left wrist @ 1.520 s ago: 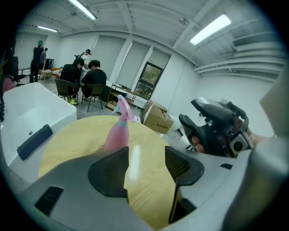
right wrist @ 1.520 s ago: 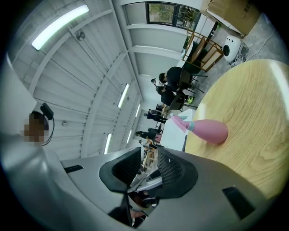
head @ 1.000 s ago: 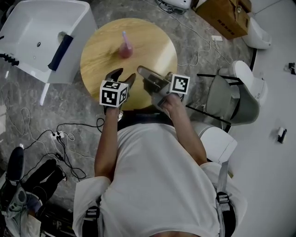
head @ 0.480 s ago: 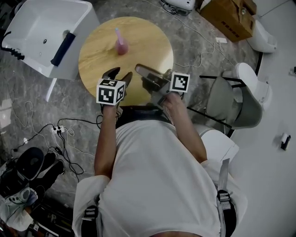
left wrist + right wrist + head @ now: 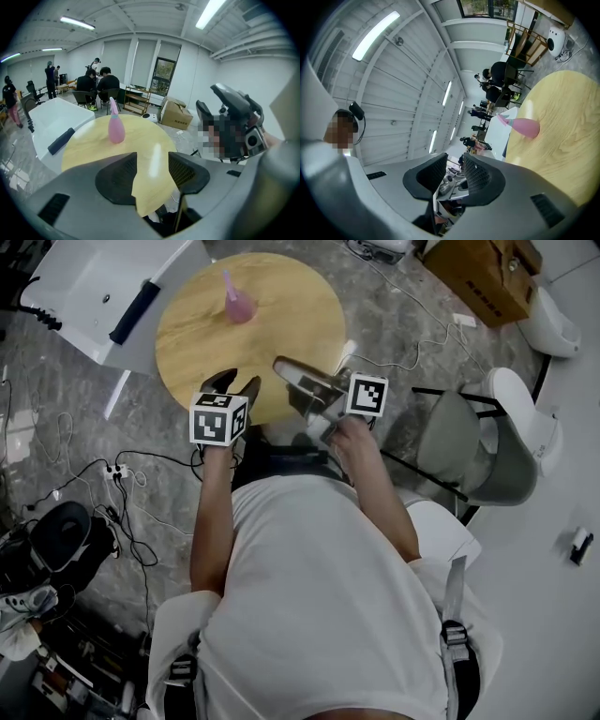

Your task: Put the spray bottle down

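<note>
head view looks down on a round wooden table [image 5: 281, 324] on a grey stone floor [image 5: 394, 315], with a white tub [image 5: 84, 277] to its left, a cardboard box [image 5: 487, 277] beyond it, a chair [image 5: 478, 442] to the right and cables [image 5: 122, 488] trailing on the left. the pink spray bottle [image 5: 237, 304] stands upright on the table's far half, touched by nothing. the left gripper [image 5: 236, 385] hangs over the near edge, jaws spread and empty, the tabletop showing between them. the right gripper [image 5: 286, 371] is beside it, jaws narrowly parted with nothing in them. since a second ago both grippers have drawn back from the bottle toward the near edge, while the bottle keeps its place on the table.
</note>
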`<control>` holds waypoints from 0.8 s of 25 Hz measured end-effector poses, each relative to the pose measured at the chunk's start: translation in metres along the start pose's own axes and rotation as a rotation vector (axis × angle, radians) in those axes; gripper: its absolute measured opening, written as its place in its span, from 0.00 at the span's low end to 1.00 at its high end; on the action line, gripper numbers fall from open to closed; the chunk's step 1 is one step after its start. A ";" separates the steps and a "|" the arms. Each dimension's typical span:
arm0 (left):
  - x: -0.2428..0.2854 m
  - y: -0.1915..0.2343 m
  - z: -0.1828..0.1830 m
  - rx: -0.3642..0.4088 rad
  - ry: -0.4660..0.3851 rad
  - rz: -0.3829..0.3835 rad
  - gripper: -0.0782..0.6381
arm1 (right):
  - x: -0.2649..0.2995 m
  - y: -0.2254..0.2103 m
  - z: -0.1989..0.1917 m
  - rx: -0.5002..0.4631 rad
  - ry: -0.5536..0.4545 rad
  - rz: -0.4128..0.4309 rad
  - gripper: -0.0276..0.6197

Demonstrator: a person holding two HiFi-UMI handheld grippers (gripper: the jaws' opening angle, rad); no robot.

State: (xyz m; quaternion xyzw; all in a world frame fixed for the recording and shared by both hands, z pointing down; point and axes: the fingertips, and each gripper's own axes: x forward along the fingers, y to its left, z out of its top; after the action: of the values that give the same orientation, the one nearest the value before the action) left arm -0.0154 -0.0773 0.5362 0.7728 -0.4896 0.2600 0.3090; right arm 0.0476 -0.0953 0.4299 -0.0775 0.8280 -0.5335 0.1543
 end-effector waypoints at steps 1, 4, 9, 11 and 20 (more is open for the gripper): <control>-0.003 -0.005 -0.004 -0.004 -0.001 0.011 0.41 | -0.005 0.003 -0.003 0.003 0.006 0.008 0.19; -0.013 -0.016 -0.017 -0.017 -0.004 0.047 0.40 | -0.015 0.011 -0.015 0.010 0.030 0.034 0.19; -0.027 -0.024 -0.038 -0.029 0.001 0.090 0.40 | -0.023 0.021 -0.038 0.022 0.065 0.073 0.19; -0.030 -0.025 -0.042 -0.032 0.004 0.099 0.40 | -0.024 0.023 -0.042 0.029 0.072 0.086 0.19; -0.043 -0.017 -0.038 -0.016 -0.016 0.116 0.40 | -0.012 0.038 -0.040 0.002 0.069 0.121 0.19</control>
State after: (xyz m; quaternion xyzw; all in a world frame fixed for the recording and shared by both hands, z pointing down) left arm -0.0203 -0.0184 0.5281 0.7425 -0.5384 0.2672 0.2956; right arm 0.0471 -0.0415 0.4124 -0.0090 0.8355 -0.5263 0.1579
